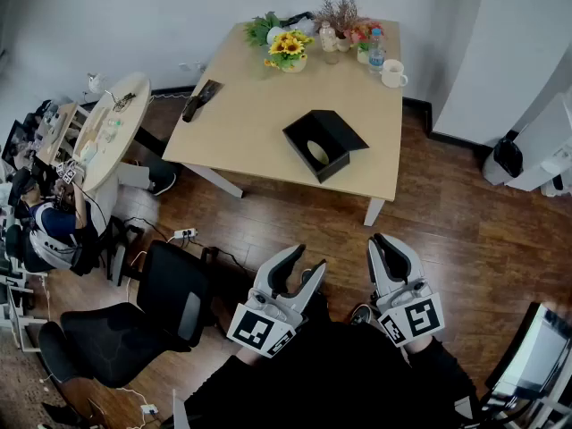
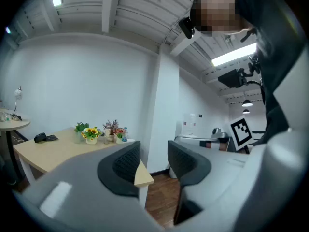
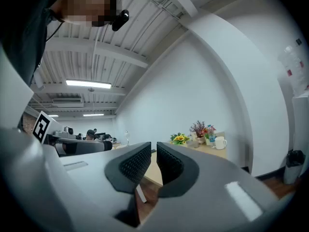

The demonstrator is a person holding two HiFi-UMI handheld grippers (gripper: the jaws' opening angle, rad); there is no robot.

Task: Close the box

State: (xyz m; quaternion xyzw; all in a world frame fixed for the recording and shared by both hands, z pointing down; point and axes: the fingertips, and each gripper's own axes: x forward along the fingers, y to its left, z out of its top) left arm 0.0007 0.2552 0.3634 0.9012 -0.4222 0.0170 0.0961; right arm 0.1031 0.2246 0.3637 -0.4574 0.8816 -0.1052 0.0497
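You are holding your left gripper (image 1: 310, 257) with fingers wide and your right gripper (image 1: 380, 239) with fingers nearly together, both empty, the open box (image 1: 323, 144) sitting on the bench (image 1: 250, 123) at twelve o'clock.

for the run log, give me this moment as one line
black square box: open on light wooden table | left gripper: open, empty | right gripper: shut, empty | both: over brown wooden floor, short of table

Black box (image 1: 338, 132), tan table (image 1: 250, 123), yellow sunflowers (image 1: 287, 46), white mug (image 1: 391, 74).
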